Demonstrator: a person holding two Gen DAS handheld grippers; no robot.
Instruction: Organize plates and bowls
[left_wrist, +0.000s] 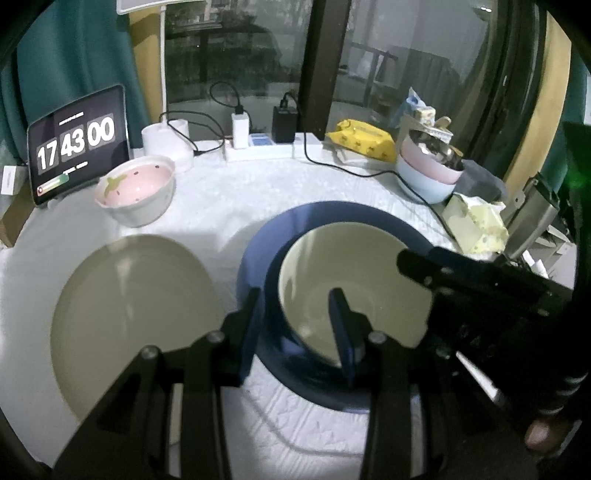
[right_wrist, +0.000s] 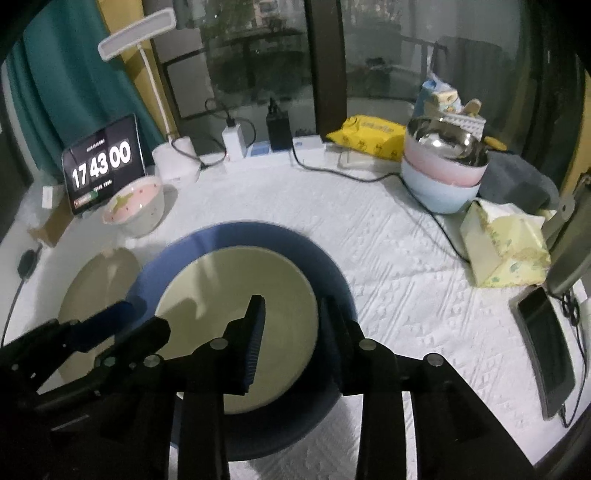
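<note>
Both hand-held grippers (left_wrist: 299, 325) (right_wrist: 291, 332) partly open astride cream bowl (left_wrist: 354, 280) rim, grip unclear.

Along the back of the white quilted table cover (right_wrist: 388, 258) you have a tablet (right_wrist: 101, 164) propped upright, its clock face reading 17 43 00. Beside it stands a white desk lamp (right_wrist: 138, 35) on a round base. A white power strip (right_wrist: 280, 155) runs along the window edge, carrying a white charger (right_wrist: 232, 138) and a black adapter (right_wrist: 279, 127); a black cable (right_wrist: 354, 177) trails from it across the cover. A yellow wipes packet (right_wrist: 373, 134) lies further right. A pale yellow tissue box (right_wrist: 502, 251) sits near the right edge, with a dark phone (right_wrist: 546, 350) lying flat nearer you.
</note>
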